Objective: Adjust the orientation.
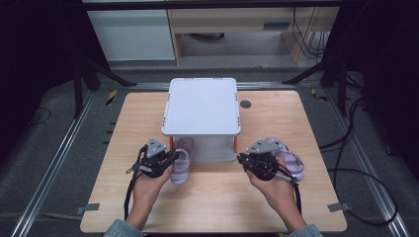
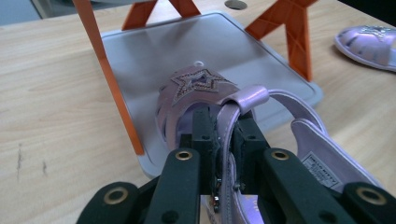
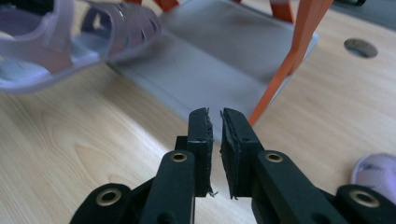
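A lilac sandal [image 1: 182, 167] with a star on its toe band [image 2: 201, 83] hangs in front of the rack's lower shelf. My left gripper [image 1: 170, 158] [image 2: 224, 122] is shut on its strap, toe pointing at the shelf. The second lilac sandal [image 1: 292, 162] [image 2: 369, 41] lies on the table to the right, behind my right hand. My right gripper [image 1: 241, 159] [image 3: 214, 116] hovers over the wood by the rack's front right corner, jaws shut with nothing between them. The held sandal [image 3: 70, 39] appears at the upper left in the right gripper view.
A small two-tier rack with a white top [image 1: 201, 104], orange legs [image 2: 299, 39] and a grey lower shelf [image 2: 187, 42] [image 3: 219, 60] stands mid-table. A round cable hole [image 1: 245, 104] [image 3: 359, 47] sits behind it. Bare wooden tabletop [image 1: 222, 207] stretches along the front.
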A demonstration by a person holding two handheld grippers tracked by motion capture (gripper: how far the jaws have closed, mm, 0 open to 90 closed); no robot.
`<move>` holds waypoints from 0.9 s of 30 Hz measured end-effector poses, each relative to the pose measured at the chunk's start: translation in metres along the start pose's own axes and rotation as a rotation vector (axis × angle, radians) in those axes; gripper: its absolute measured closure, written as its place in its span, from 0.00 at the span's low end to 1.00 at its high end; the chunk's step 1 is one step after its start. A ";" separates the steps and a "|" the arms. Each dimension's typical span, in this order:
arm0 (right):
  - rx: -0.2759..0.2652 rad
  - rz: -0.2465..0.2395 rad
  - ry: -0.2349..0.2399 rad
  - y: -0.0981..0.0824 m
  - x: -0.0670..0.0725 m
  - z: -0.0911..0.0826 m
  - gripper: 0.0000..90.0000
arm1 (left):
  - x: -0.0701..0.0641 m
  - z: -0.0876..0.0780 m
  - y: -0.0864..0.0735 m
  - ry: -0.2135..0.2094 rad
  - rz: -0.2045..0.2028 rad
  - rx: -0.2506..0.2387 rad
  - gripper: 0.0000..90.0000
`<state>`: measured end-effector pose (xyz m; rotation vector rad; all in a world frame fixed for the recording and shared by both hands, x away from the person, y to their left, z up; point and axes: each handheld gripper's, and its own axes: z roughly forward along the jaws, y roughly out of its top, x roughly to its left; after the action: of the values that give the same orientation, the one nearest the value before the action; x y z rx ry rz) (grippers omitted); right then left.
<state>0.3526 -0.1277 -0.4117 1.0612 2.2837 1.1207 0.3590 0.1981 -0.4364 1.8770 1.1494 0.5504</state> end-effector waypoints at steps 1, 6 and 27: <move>-0.005 0.001 0.003 0.005 -0.001 -0.002 0.92 | 0.001 0.003 0.000 0.006 -0.003 0.002 0.90; -0.046 -0.008 0.016 0.036 -0.004 -0.014 0.95 | 0.003 0.013 0.001 0.013 0.006 -0.011 0.90; -0.040 -0.033 0.005 0.110 -0.020 0.025 0.92 | -0.002 0.034 -0.010 0.065 0.041 -0.060 0.90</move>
<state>0.4318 -0.0873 -0.3398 1.0031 2.2646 1.1532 0.3768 0.1839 -0.4630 1.8469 1.1255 0.6659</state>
